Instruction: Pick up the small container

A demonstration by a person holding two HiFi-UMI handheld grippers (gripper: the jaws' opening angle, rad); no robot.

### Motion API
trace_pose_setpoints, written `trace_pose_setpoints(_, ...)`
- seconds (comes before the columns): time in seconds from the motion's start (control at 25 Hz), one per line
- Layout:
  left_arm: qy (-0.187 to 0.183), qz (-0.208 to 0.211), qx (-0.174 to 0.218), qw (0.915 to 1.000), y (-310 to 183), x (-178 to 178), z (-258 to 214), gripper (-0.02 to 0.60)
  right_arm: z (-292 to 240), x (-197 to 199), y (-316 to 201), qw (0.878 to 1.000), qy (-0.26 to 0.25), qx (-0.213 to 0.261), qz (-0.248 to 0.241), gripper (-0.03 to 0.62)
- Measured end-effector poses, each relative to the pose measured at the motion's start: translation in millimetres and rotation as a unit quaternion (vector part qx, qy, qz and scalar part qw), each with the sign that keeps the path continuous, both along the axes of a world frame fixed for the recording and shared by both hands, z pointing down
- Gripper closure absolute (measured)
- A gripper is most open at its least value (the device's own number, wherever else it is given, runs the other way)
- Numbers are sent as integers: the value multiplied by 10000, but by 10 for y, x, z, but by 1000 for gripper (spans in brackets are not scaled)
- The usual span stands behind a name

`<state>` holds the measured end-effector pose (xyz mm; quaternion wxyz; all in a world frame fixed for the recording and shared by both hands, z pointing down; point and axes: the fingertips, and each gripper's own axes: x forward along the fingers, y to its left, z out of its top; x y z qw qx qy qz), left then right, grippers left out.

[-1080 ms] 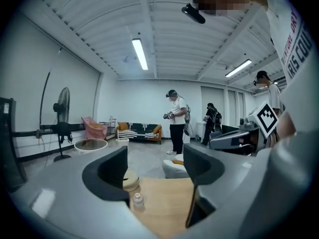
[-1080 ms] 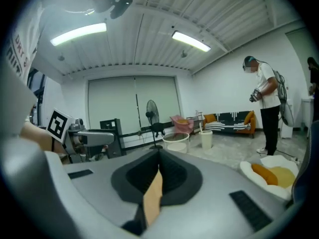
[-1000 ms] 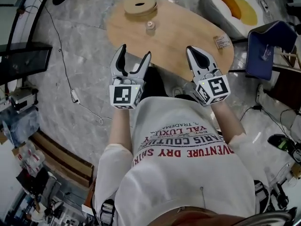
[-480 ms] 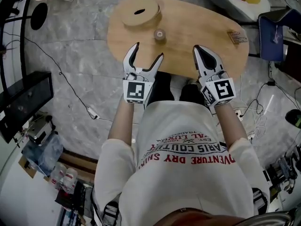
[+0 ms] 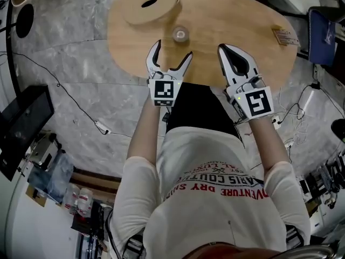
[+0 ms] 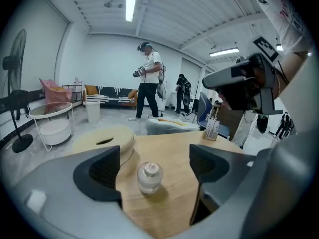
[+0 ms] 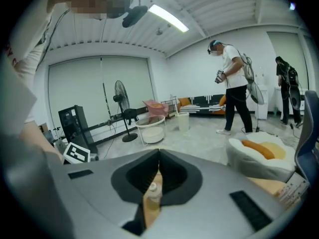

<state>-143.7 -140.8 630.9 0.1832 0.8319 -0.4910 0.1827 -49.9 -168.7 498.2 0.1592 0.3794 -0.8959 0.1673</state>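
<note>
The small container (image 5: 179, 34), a clear round jar with a pale lid, stands on the oval wooden table (image 5: 237, 15). My left gripper (image 5: 171, 52) is over the table's near edge, just short of the jar. Its jaws have just been opening and stand wide apart with nothing touching the pads. In the left gripper view the jar (image 6: 149, 177) sits ahead, centred between the two dark pads (image 6: 102, 171). My right gripper (image 5: 222, 48) is shut and empty, to the right of the jar. Through the slit under its closed tips (image 7: 159, 156) the jar (image 7: 155, 190) shows.
A round wooden disc with a slot (image 5: 149, 3) lies on the table behind the jar. A small printed card (image 5: 284, 36) is at the table's right end. A blue chair (image 5: 323, 31) stands to the right, with cables (image 5: 81, 99) and a black box (image 5: 24, 123) on the floor at left.
Both grippers came down and forward over the table's near edge. The left gripper closed in on the jar and its jaws spread wider. The right stays shut.
</note>
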Motion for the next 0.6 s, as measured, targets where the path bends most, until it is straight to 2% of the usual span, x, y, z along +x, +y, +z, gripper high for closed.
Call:
trace_pose_setpoints(0.28, -82, -241, -22, 9997, -157, 146, 889, 155, 820, 240, -30, 9997, 119, -200, 125, 586)
trace_pose_setpoints(0.6, -298, -36, 360, 9989, -424, 241, 1261, 156, 1501, 460, -66, 9976, 67, -429, 536, 586)
